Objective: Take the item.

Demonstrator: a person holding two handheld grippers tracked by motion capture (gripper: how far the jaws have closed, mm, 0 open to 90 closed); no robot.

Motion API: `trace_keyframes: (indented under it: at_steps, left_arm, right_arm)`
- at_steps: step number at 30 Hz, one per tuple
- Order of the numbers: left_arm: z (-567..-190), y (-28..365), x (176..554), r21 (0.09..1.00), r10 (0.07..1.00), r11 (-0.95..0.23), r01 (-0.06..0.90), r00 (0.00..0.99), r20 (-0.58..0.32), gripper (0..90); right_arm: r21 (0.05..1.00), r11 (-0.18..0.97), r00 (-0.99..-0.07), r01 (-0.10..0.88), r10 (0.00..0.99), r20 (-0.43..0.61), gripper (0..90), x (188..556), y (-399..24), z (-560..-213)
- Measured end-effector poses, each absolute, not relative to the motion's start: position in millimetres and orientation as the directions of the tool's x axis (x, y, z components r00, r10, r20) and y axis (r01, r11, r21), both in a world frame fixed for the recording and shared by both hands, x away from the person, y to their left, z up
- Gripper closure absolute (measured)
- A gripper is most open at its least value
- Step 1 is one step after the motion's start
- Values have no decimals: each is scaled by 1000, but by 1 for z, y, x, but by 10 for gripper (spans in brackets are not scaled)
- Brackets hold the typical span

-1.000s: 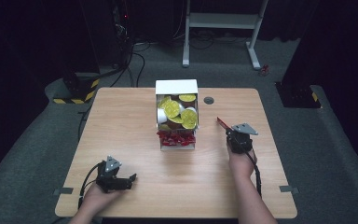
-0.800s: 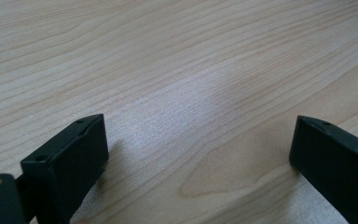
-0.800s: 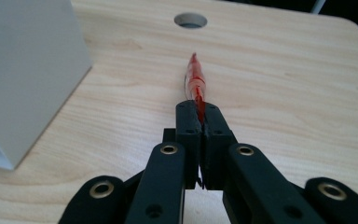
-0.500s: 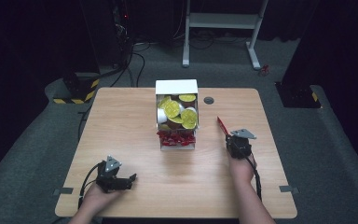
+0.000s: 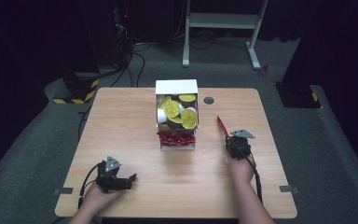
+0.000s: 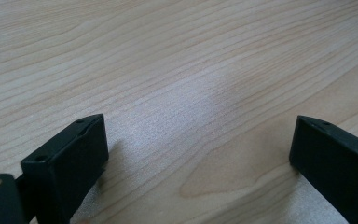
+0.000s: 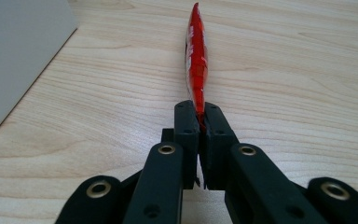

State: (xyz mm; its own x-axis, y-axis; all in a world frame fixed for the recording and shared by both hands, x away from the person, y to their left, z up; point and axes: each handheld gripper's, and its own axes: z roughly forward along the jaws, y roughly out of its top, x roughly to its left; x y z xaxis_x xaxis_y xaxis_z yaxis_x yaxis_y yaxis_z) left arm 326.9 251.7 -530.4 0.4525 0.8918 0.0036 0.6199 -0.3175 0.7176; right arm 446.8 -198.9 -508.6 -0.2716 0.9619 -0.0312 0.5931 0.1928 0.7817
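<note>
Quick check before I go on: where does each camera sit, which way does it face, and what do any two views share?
High view: above the person's side, looking forward and down on the table; both forearms enter below.
Left gripper view: rides the left gripper, jaws wide over bare wood.
Right gripper view: rides the right gripper, clamping a red packet.
Shared: that red packet and the white box show from above too.

A right gripper (image 5: 227,135) pinches a red packet (image 5: 222,126) beside a white box (image 5: 176,87) of yellow-lidded cups (image 5: 171,108) on a wooden table (image 5: 121,121). The left gripper (image 5: 129,179) rests open near the front edge.
</note>
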Motion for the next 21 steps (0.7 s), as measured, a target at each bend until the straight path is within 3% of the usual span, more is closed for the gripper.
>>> trace_keyframes:
  at_steps: [8, 11, 13, 21]
  left_arm:
    - [-530, 252, 327, 718, 892, -317, 620, 453, 4, 47]
    - [-530, 252, 327, 718, 892, -317, 620, 452, 3, 47]
    - [-530, 252, 327, 718, 892, -317, 620, 452, 3, 47]
    - [-530, 252, 327, 718, 892, -318, 620, 452, 4, 47]
  right_arm:
    - [775, 188, -270, 604, 963, -23, 848, 451, -199, -513]
    - [776, 176, -267, 605, 964, -10, 792, 451, -199, -513]
    - [779, 167, -262, 605, 965, -4, 710, 451, -199, -512]
    - [795, 153, -275, 587, 961, 18, 645, 450, -196, -504]
